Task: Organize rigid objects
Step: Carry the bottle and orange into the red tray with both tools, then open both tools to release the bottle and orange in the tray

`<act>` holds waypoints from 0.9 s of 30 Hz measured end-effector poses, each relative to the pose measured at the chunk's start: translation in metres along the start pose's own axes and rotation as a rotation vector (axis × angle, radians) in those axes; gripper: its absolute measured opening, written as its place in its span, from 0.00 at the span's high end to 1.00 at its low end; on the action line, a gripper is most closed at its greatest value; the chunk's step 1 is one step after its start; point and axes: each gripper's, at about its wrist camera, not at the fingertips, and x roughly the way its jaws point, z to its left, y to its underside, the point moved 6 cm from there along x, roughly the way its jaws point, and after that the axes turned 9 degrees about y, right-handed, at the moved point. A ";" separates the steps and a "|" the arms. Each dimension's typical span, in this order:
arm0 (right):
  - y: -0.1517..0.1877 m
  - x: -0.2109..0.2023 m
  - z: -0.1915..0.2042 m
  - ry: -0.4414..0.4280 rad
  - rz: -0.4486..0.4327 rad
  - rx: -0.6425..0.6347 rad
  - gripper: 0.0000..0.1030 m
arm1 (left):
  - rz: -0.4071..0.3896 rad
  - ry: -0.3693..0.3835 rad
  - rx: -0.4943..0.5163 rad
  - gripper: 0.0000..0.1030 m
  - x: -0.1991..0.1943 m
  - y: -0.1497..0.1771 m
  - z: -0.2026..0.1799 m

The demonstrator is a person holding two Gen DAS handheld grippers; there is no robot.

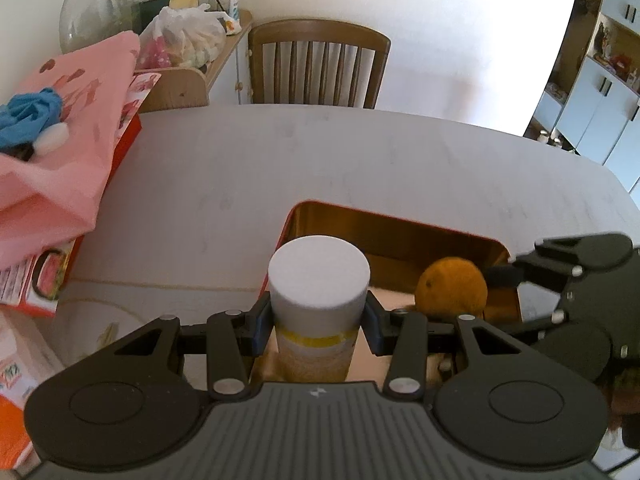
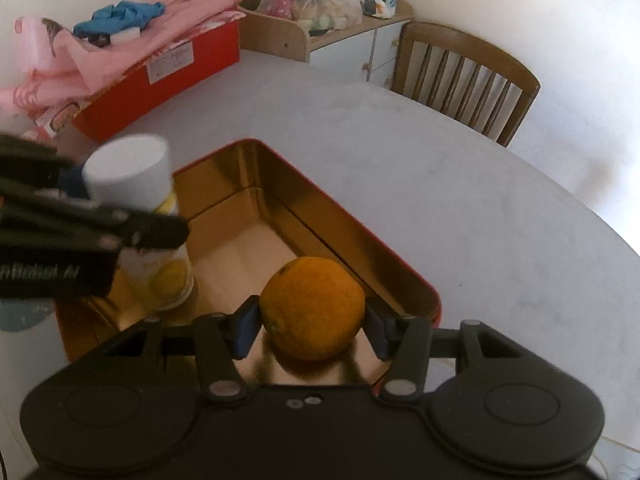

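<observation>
A red tin with a gold inside point(image 1: 384, 228) point(image 2: 248, 184) lies open on the table. My left gripper point(image 1: 318, 320) is shut on a white-capped bottle point(image 1: 318, 280) with a yellow label, held upright in the tin's left part; the bottle also shows in the right wrist view point(image 2: 132, 176). My right gripper point(image 2: 312, 326) is shut on an orange point(image 2: 312, 308), low inside the tin near its front right corner. The orange point(image 1: 450, 286) and right gripper point(image 1: 560, 280) show at the right of the left wrist view.
A red box point(image 2: 160, 80) under pink cloth point(image 1: 60, 128) with a blue rag sits at the table's left. A wooden chair point(image 1: 318, 64) stands beyond the far edge. A side cabinet point(image 2: 340, 36) holds bags. More packaging lies at the near left point(image 1: 20, 380).
</observation>
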 end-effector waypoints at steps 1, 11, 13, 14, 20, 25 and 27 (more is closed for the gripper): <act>0.001 0.001 0.000 0.004 0.000 -0.002 0.48 | -0.002 -0.001 0.000 0.57 0.003 -0.003 0.000; 0.003 0.004 0.010 0.043 -0.025 -0.066 0.48 | 0.030 -0.002 0.008 0.57 0.033 -0.018 0.001; 0.002 0.000 0.010 0.043 -0.042 -0.065 0.46 | 0.054 -0.008 0.013 0.57 0.041 -0.016 0.001; 0.001 -0.002 0.010 0.047 -0.053 -0.066 0.45 | 0.063 -0.011 0.019 0.57 0.045 -0.016 0.000; 0.002 -0.016 0.005 0.035 -0.079 -0.045 0.38 | 0.104 -0.026 0.052 0.57 0.059 -0.011 -0.004; 0.006 -0.029 0.000 0.017 -0.084 -0.013 0.38 | 0.132 -0.024 0.080 0.57 0.064 -0.006 -0.010; 0.007 -0.034 -0.002 0.008 -0.083 0.005 0.38 | 0.125 -0.024 0.069 0.57 0.062 -0.006 -0.010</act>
